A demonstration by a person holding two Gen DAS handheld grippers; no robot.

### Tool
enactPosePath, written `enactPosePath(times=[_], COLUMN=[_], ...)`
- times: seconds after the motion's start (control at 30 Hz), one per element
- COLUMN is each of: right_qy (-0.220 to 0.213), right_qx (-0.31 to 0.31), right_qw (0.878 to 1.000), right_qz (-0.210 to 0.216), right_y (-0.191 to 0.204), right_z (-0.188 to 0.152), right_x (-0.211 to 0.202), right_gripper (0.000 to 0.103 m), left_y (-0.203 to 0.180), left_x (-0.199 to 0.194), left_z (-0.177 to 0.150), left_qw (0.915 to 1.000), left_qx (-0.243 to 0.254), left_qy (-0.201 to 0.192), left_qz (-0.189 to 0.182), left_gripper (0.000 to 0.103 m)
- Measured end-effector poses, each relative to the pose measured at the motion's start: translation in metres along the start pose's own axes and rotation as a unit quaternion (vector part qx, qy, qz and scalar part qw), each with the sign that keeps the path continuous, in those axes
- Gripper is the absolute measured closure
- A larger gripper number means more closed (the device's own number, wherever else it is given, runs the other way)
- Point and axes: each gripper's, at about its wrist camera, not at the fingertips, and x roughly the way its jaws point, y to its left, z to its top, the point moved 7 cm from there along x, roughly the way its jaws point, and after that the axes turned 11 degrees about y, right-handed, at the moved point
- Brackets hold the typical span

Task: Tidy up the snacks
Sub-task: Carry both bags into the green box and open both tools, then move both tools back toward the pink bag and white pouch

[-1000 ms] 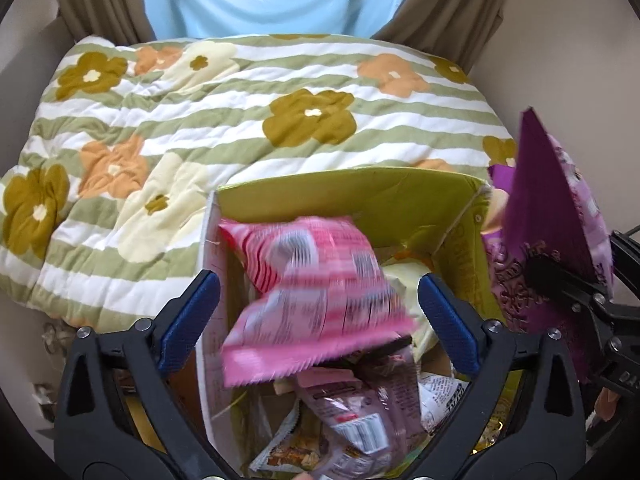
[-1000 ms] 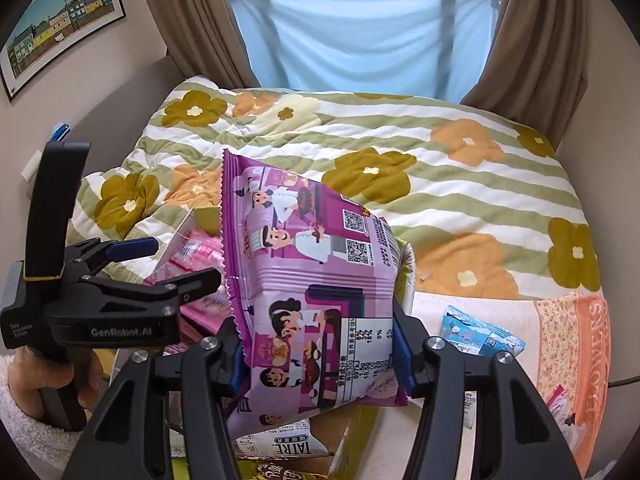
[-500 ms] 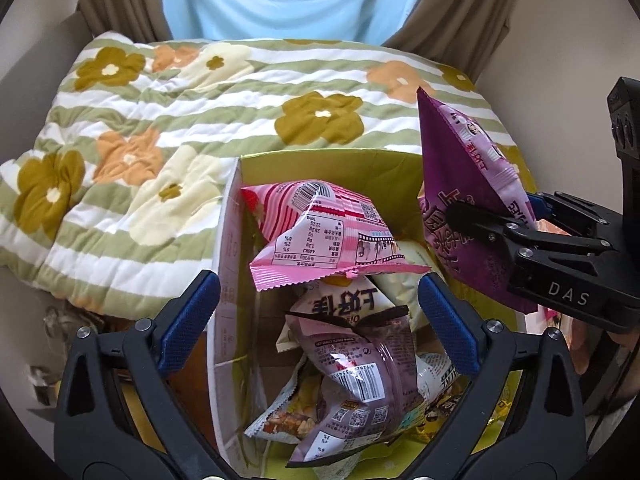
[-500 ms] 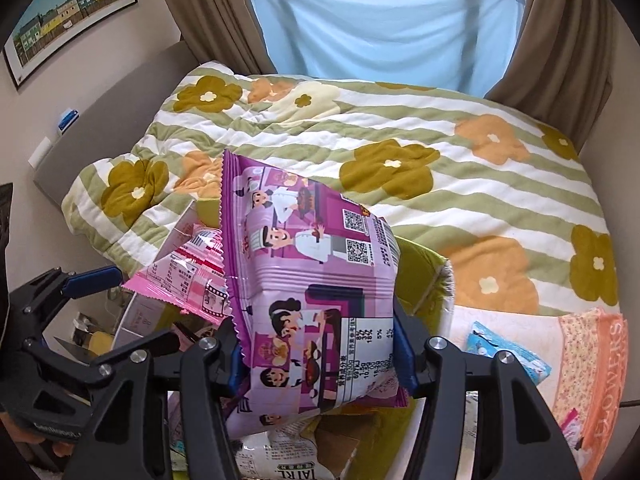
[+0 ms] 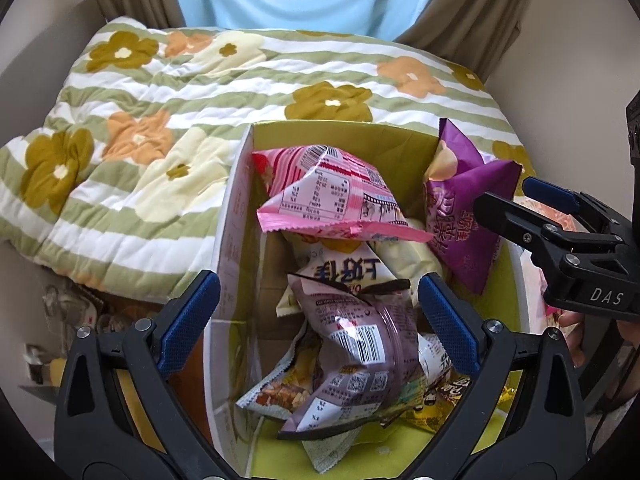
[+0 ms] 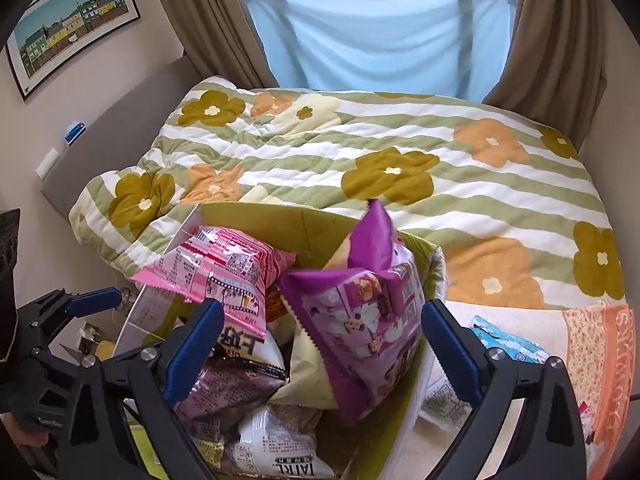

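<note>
Glossy purple snack bag (image 6: 360, 320) leans in the yellow-lined cardboard box (image 5: 232, 216), long axis seemingly upright, bottom hidden; both the left tool (image 5: 316, 316) and right tool (image 6: 320, 344) gape empty.

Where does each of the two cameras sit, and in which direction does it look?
Left wrist: on the left gripper, looking down and forward into the snack box; its open blue-padded fingers and the right gripper show.
Right wrist: on the right gripper, over the box's other side, facing the flowered quilt and window; its open fingers and the left gripper show.
Shared: box, pink bag, purple bag, quilt.
</note>
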Motion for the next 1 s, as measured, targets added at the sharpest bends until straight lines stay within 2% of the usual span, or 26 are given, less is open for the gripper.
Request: enactPosePath(times=[0.37,0.57,0.8,1.0], right_qy=[-0.031,-0.055,-0.068,-0.08], right_qx=[0.015,0.035,0.075,0.123], right_qw=[0.999,0.998,0.994,0.987], right_qz=[0.003,-0.01,-0.041,-0.063], right_y=[0.005,0.002,-0.02,-0.062], right_z=[-0.019,-0.034,-0.06,-0.094], right_x=[-0.04,-0.065,-0.095,-0.118], right_gripper=[0.005,0.005,0.005,0.005], left_y=[-0.014,-0.026,-0.057,-0.106], left_x=[-0.036,-0.054,-0.056,-0.049], left_z=[-0.015,-0.023,-0.029,-0.033], left_qw=[0.9993,0.9979,0.9946,0.9909], left_qx=[0.014,0.033,0.067,0.1], left_qy=[-0.033,-0.052,-0.054,-0.046], left_qz=[-0.005,-0.019,-0.058,-0.077], left_gripper=[0.004,0.004,0.004,0.004])
